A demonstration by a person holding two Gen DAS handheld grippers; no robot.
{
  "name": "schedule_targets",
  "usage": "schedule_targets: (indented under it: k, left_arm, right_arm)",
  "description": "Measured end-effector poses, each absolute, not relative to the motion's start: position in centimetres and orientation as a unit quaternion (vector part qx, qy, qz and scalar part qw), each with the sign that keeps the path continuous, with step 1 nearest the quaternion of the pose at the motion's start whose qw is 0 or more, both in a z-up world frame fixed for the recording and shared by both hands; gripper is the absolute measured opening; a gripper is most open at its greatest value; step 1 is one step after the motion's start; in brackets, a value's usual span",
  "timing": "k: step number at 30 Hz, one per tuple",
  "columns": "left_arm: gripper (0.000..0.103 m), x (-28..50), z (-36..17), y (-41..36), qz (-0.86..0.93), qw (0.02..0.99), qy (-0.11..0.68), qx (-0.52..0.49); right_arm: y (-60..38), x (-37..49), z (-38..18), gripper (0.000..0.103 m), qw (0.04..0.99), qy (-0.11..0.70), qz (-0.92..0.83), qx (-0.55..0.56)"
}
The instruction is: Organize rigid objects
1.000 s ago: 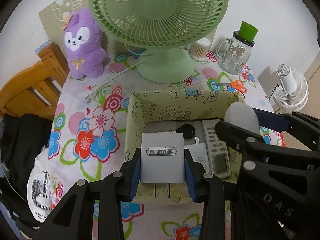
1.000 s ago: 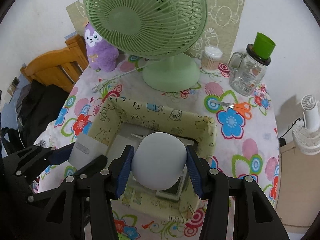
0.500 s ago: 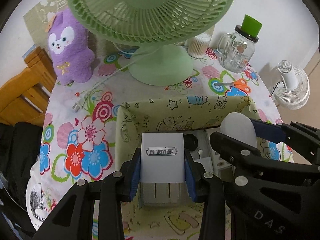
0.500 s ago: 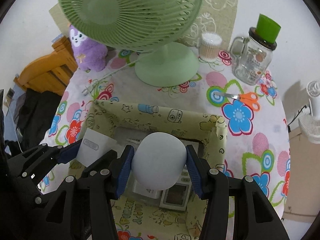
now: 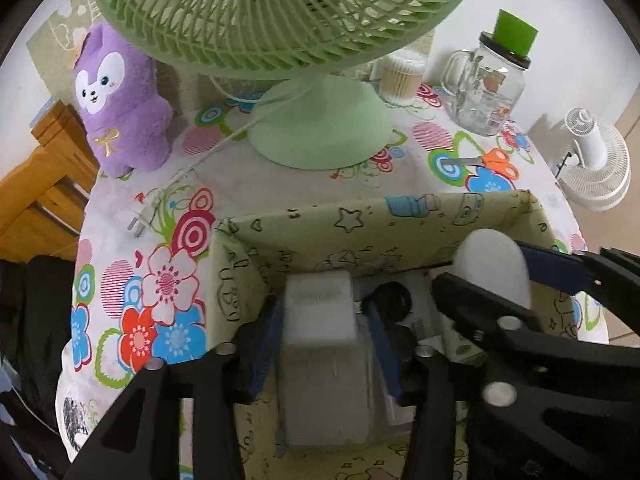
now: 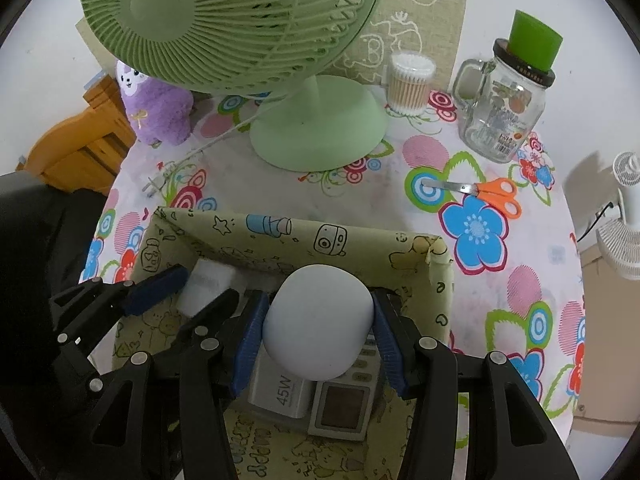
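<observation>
1. white rectangular plastic charger block (image 5: 318, 312) sits between the pads of the left gripper (image 5: 322, 330), inside the yellow-green patterned cardboard box (image 5: 360, 220), long axis running along the fingers; the jaws are opening, and the block looks blurred, probably released.
2. right gripper (image 6: 318, 326) clamps a smooth, matte pale grey egg-shaped object (image 6: 318, 320) directly above a white 45w adapter (image 6: 282, 394) and a grey remote (image 6: 340, 404).
3. left gripper is nearer the box's left wall; right gripper nearer its right corner.
</observation>
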State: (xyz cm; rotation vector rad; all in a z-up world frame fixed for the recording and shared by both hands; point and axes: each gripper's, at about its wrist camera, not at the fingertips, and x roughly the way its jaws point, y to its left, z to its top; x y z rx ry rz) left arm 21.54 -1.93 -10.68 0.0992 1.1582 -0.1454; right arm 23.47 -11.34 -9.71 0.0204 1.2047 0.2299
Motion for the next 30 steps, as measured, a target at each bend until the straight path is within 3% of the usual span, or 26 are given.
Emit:
schedule_targets:
  k: [2, 4, 9, 23, 25, 27, 30]
  left_arm:
    - [0.058, 21.4, -10.6, -2.1, -0.073, 0.833, 0.546, 0.051]
    - [0.073, 21.1, -10.2, -2.3, -0.087, 0.834, 0.542, 0.049]
    - [0.092, 19.9, -9.1, -2.8, -0.084, 0.840, 0.531, 0.069]
    - [0.091, 20.1, -8.9, -2.3, -0.090, 0.829, 0.550, 0.049]
    - [0.092, 20.2, -9.0, -2.6, -0.087, 0.827, 0.552, 0.058]
    - [0.093, 20.1, -9.1, -2.7, -0.087, 0.826, 0.554, 0.059]
    - [0.093, 19.9, -9.0, -2.7, -0.083, 0.825, 0.556, 0.059]
  right_arm:
    - [-11.3, 23.5, -9.8, 0.055, 0.818, 0.565, 0.107, 0.010]
    - [-11.4, 23.5, -9.8, 0.055, 0.818, 0.565, 0.106, 0.008]
    - [-11.3, 23.6, -10.1, 0.055, 0.815, 0.569, 0.110, 0.003]
    - [-10.3, 24.3, -11.2, 0.057, 0.801, 0.586, 0.123, 0.016]
    - [-10.6, 24.3, -11.1, 0.073, 0.802, 0.585, 0.116, 0.013]
    - [-10.8, 24.0, -10.9, 0.083, 0.806, 0.580, 0.116, 0.013]
    - [-11.0, 23.6, -10.4, 0.083, 0.809, 0.576, 0.118, 0.008]
